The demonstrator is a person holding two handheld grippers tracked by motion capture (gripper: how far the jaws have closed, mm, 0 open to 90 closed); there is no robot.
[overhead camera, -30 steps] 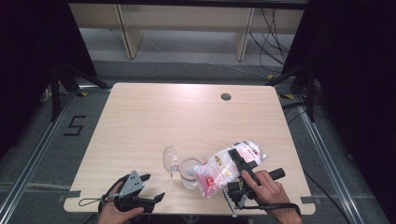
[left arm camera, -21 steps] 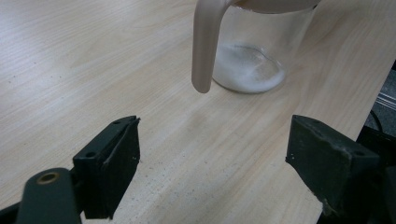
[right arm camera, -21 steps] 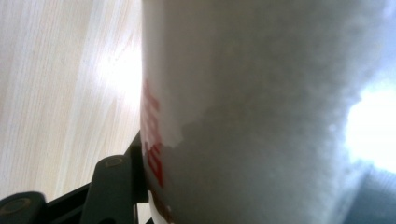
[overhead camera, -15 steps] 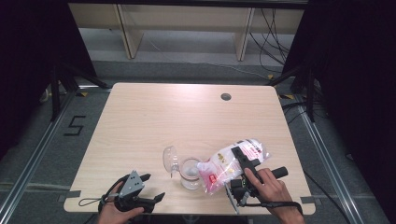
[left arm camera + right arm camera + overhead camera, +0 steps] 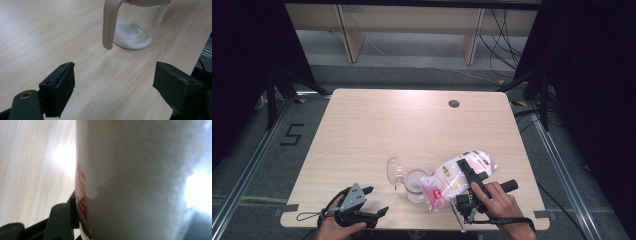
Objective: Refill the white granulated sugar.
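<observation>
Across the wooden worktop, the right claw clamps a tilted bag of white powder, mouth over the clear glass jug just ahead to pour, while the left claw gapes empty nearby.

One table fills the middle of the high view. On it, toward the lower middle, stand one clear jug with one open lid, and one plastic bag of white powder. Two grippers show at the bottom, one in each of two hands. One round hole sits upper right.
</observation>
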